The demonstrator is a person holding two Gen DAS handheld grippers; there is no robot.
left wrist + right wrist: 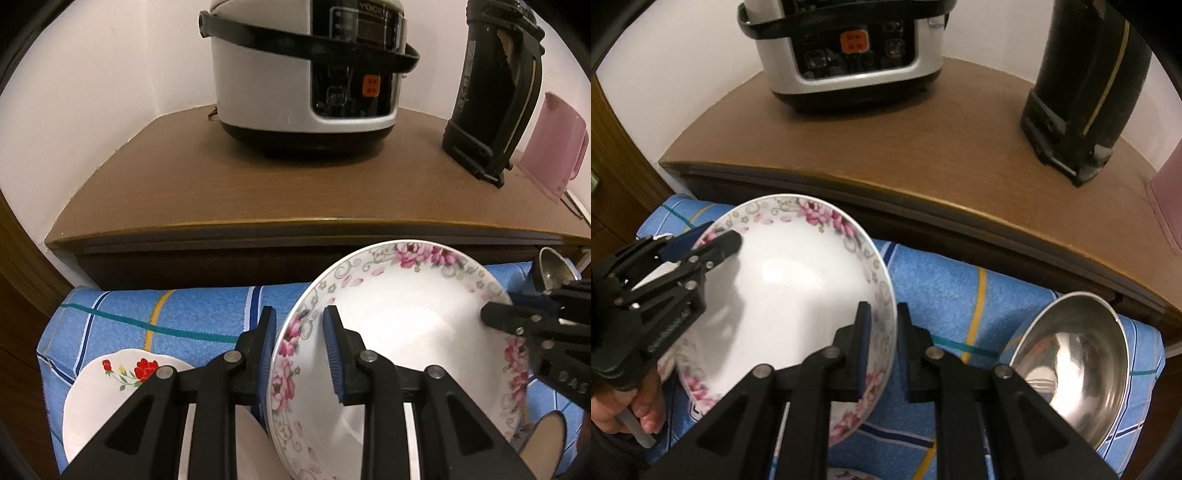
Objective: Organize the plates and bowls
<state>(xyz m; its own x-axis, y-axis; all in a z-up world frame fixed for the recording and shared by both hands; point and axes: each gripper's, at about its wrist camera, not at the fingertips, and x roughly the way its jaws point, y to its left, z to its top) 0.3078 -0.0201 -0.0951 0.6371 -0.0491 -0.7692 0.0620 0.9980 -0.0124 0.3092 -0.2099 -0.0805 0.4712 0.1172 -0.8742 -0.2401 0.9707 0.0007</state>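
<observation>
A brown wooden counter [177, 199] carries a rice cooker [306, 70], a black kettle [491, 96] and a pink jug [554, 144], and in front of it lies a blue checked cloth [155, 317]. Above the cloth a pink-flowered plate [399, 332] is held tilted, the left gripper [299, 325] clamped on its left rim and the right gripper [882, 321] clamped on its right rim. On the cloth rest a red-flowered plate [110, 391] to the left and a steel bowl [1078, 369] to the right.
</observation>
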